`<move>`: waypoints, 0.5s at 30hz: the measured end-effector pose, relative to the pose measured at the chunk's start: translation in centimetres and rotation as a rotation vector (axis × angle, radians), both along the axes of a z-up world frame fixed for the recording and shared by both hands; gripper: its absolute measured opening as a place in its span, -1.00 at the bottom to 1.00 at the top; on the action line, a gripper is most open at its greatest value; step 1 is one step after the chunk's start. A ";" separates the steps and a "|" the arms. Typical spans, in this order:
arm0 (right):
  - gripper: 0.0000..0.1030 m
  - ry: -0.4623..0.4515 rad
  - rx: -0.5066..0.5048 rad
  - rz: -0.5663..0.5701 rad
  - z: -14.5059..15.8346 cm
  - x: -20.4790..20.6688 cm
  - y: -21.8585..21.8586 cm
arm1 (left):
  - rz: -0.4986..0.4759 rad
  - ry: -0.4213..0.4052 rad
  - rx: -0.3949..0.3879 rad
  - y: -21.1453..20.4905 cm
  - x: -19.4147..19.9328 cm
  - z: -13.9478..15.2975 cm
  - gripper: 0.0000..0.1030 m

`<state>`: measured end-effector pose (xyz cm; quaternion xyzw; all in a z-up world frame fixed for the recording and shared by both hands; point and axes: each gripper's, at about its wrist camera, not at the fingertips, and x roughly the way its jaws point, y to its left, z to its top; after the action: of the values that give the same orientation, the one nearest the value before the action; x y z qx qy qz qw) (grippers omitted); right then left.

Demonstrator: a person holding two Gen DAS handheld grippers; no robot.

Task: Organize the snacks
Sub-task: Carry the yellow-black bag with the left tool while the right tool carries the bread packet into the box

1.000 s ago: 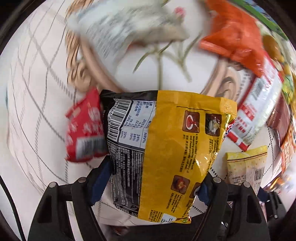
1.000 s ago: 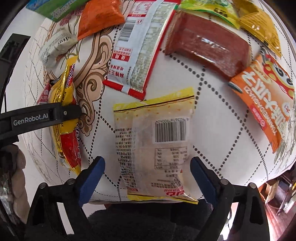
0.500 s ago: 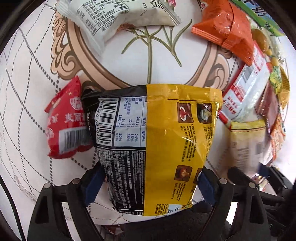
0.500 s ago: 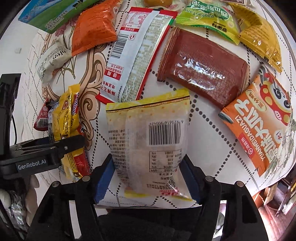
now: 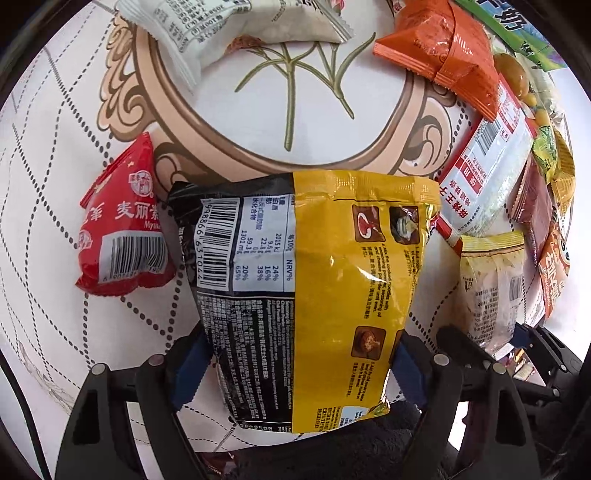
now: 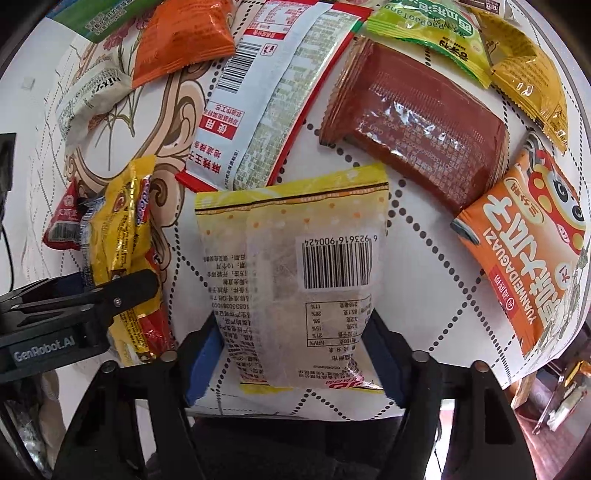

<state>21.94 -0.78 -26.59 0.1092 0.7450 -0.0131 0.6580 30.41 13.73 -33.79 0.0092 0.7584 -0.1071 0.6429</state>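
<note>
A yellow and black noodle packet (image 5: 314, 280) lies lengthwise between the fingers of my left gripper (image 5: 301, 369). Its jaws are closing and both blue pads touch the packet's sides. In the right wrist view this packet (image 6: 122, 243) shows edge-on beside one left finger (image 6: 122, 291). A pale yellow packet with a barcode (image 6: 295, 280) sits between the fingers of my right gripper (image 6: 293, 358). Those jaws are closing too, and the pads pinch its lower end. The same pale packet (image 5: 491, 284) shows at the right of the left wrist view.
Around them on the patterned tablecloth (image 6: 417, 236) lie a small red packet (image 5: 122, 236), a white packet (image 5: 236, 29), an orange bag (image 5: 443, 48), a long red and white packet (image 6: 266, 96), a brown wafer pack (image 6: 417, 122) and an orange cartoon packet (image 6: 524, 258). The table's edge is just below both grippers.
Both grippers have sunk closer to the table. The right jaws have drawn in from wide apart until they touch the pale yellow packet. The noodle packet stays between the left fingers.
</note>
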 end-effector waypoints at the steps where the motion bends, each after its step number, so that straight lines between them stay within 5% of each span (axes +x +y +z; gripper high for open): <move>1: 0.24 -0.005 -0.006 0.001 -0.2 -0.1 0.2 | 0.001 -0.012 0.005 0.1 0.1 0.1 0.64; 9: 0.06 -0.054 0.005 0.000 1.5 -1.4 0.4 | 0.039 -0.045 0.001 0.4 -2.2 1.0 0.62; 15: 0.05 -0.116 0.081 0.015 5.2 -1.1 0.2 | 0.118 -0.097 -0.055 0.8 -4.3 5.4 0.61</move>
<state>20.83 -0.58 -21.36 0.1308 0.7063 0.0282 0.6951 26.08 14.50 -28.40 -0.0482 0.7224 -0.0891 0.6840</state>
